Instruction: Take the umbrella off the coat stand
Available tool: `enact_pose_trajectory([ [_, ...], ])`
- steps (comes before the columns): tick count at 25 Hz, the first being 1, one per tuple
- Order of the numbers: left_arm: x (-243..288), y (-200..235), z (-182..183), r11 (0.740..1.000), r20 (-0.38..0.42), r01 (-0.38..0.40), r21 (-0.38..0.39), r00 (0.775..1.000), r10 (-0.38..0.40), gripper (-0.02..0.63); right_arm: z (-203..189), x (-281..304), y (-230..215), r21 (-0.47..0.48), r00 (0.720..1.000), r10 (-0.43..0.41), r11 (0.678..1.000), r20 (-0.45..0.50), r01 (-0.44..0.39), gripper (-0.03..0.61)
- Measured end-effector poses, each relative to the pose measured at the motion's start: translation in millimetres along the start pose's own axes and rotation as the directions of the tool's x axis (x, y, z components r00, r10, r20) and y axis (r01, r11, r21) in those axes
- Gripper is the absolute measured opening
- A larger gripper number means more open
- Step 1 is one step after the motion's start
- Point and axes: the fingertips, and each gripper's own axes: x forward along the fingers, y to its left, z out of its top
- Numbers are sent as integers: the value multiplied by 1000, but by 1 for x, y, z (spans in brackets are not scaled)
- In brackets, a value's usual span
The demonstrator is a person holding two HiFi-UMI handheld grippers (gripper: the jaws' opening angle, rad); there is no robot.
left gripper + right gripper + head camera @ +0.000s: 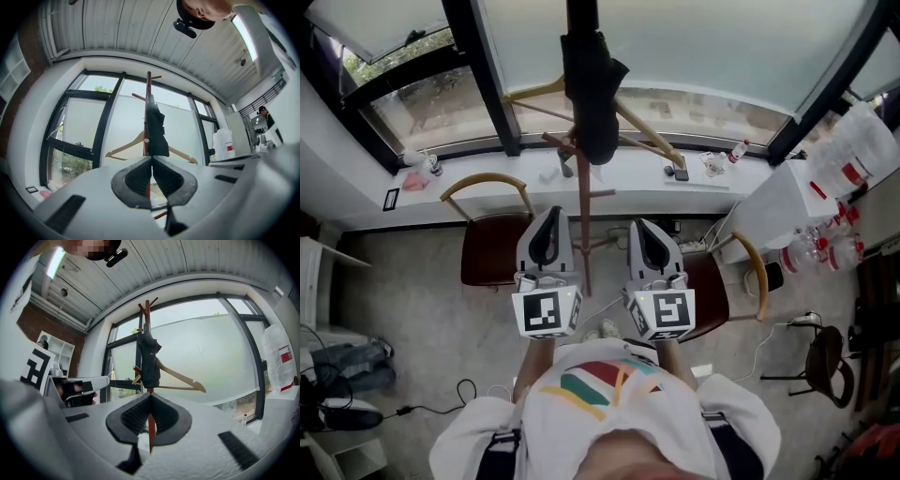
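Black umbrella (589,89) hangs on stand (583,239), ahead of and above my claws; left claw (551,216) and right claw (643,227) both closed, empty.

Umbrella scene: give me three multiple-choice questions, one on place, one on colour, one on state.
1. Where is the umbrella? A on a chair; B hanging on the coat stand; C on the windowsill.
2. What colour is the umbrella? A red; B yellow; C black.
3. How are the left gripper's jaws? A shut, empty; B closed on the umbrella; C wide open.
Answers: 1 B, it hangs against the stand's pole; 2 C, its folded fabric is black; 3 A, the pads meet with nothing between.
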Motion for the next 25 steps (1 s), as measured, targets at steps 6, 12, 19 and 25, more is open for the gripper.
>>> enact_pose_trajectory([
  [6,2,2,-9,1000,11,-24,-15,1000,25,8,-3,-2,-5,1,1000,13,1000,-5,-13,0],
  [12,19,-1,16,1000,47,-4,8,999,4,9,0,-4,-10,1,1000,20,1000,-5,-20,0],
  [19,75,-4,81,989,146,142,-30,980,-137,217,-2,-8,-17,11,1000,13,1000,-7,-13,0],
  [25,124,-2,106,978,112,194,-80,976,-185,347,0,-12,-20,23,1000,5,1000,8,-5,0],
])
